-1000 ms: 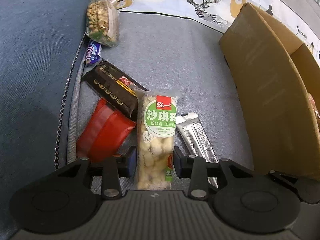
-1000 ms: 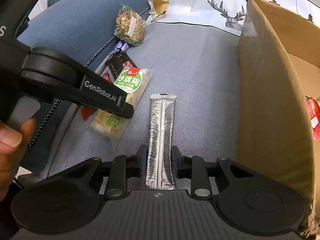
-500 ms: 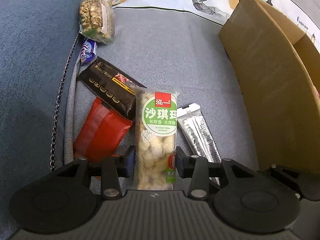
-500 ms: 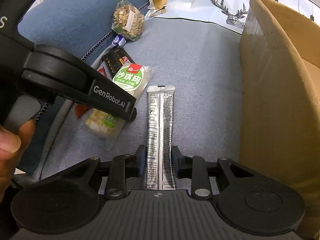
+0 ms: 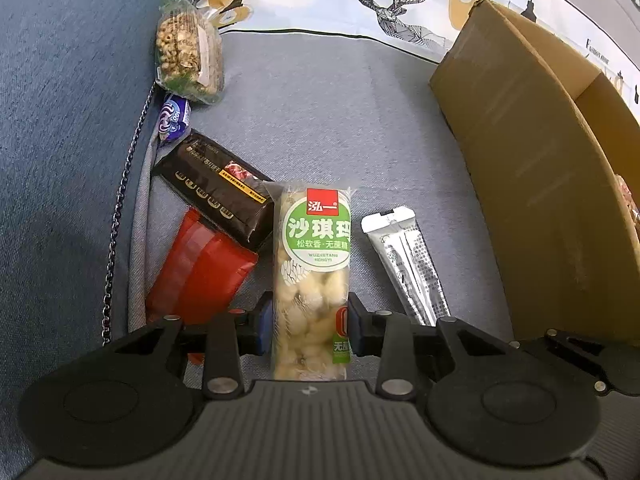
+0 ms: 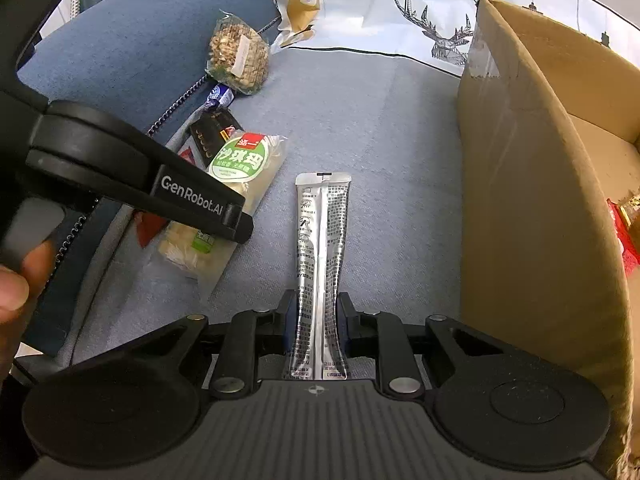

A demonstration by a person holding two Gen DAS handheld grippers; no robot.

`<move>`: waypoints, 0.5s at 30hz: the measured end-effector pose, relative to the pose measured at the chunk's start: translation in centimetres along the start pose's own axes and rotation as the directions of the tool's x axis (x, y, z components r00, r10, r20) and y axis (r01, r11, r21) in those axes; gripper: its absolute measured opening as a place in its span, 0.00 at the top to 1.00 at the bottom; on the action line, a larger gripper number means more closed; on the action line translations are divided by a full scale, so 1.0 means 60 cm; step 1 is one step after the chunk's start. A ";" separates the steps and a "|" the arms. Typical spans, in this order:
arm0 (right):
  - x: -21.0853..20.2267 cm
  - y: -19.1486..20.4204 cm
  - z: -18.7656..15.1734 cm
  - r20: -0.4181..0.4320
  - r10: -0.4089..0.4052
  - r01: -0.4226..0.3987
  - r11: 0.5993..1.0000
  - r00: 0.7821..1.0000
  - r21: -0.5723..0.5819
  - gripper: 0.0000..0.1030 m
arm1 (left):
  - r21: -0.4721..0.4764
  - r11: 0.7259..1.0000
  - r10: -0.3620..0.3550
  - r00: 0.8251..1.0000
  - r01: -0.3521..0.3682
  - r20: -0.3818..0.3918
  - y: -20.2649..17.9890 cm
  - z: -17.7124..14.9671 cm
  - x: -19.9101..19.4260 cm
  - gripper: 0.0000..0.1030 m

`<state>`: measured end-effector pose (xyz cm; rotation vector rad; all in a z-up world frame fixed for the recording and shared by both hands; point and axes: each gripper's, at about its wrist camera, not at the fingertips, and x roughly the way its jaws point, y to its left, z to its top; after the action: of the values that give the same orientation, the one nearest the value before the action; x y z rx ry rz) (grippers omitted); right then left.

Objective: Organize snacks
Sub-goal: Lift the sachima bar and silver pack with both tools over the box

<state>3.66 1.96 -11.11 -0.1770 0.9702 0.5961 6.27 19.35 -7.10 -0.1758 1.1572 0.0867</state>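
The left gripper (image 5: 310,326) clamps the green-labelled clear pastry packet (image 5: 312,280); the right gripper (image 6: 316,320) pinches the slim silver foil sachet (image 6: 320,256). Both hold near one end, so either could droop and catch the brown cardboard box's (image 6: 532,208) wall.

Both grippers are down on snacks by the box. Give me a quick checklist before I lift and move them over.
1. Left gripper on the green-label snack pack: pads touch both sides, ok.
2. Right gripper on the silver sachet: pinched in at the grip, ok.
3. Both packs gripped near one end, so they may droop: cannot tell.
4. Cardboard box open on top: ok.
5. Room inside the box: cannot tell, mostly hidden.
6. Black packet touches the green-label pack's corner, may drag: not ok.
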 end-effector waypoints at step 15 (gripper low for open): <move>-0.073 -0.009 0.016 0.221 0.048 -0.052 0.999 0.974 0.012 0.79 | -0.066 0.996 -0.032 0.962 0.052 0.271 -0.011 0.006 -0.081 0.62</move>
<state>2.83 0.18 -7.05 -0.0687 0.7658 0.6387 4.74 18.89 -2.47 -0.2450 0.8778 0.1117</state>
